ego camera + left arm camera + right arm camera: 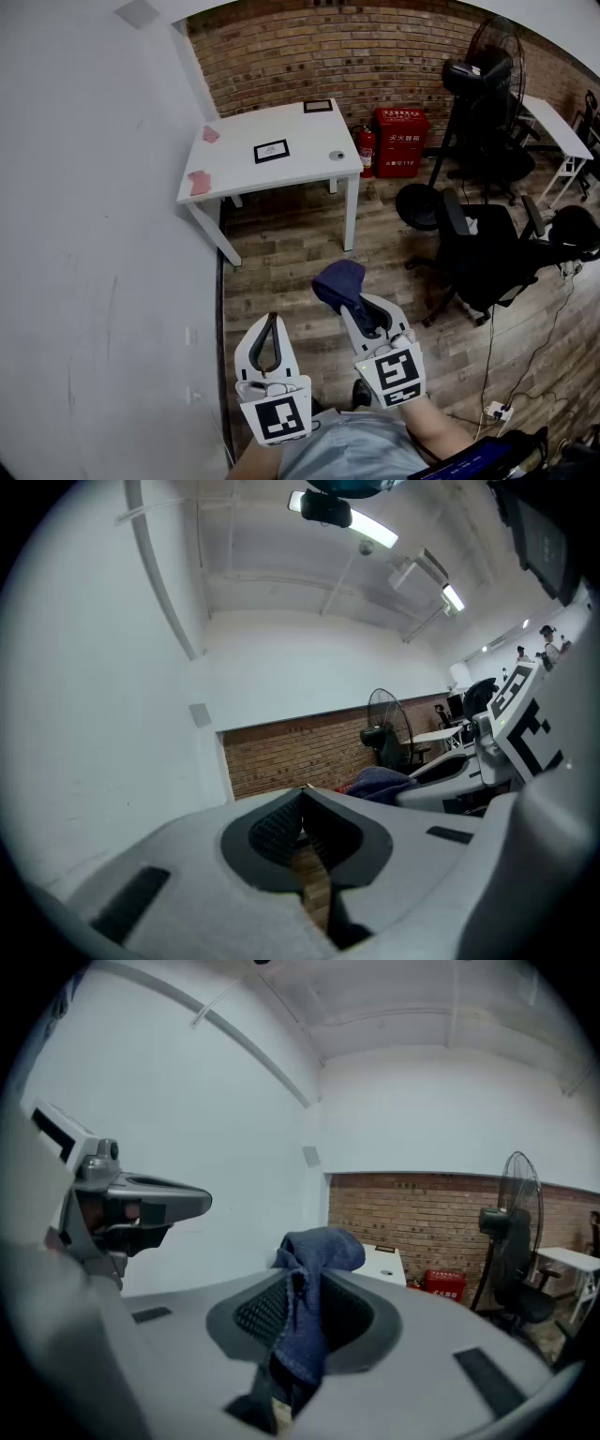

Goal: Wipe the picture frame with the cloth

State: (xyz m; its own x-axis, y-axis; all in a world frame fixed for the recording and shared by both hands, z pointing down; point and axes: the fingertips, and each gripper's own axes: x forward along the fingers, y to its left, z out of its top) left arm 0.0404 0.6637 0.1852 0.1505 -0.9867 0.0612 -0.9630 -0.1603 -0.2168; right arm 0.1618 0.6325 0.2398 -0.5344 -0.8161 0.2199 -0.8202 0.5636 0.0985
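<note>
A dark blue cloth (339, 281) bunches out of the tip of my right gripper (361, 302), which is shut on it; in the right gripper view the cloth (307, 1288) hangs between the jaws. My left gripper (271, 328) is shut with nothing in it, its jaws meeting at the tip (303, 803). Both are held over the wooden floor, well short of the white table (234, 167). A black picture frame (271, 150) lies flat at the table's middle. A second frame (318, 106) sits at its far edge.
Two pink pieces (199, 182) lie on the table's left side and a small round object (337, 156) on its right. A red extinguisher box (400, 142) stands by the brick wall. Black office chairs (487, 248) and a floor fan (483, 70) fill the right. A white wall (94, 234) runs along the left.
</note>
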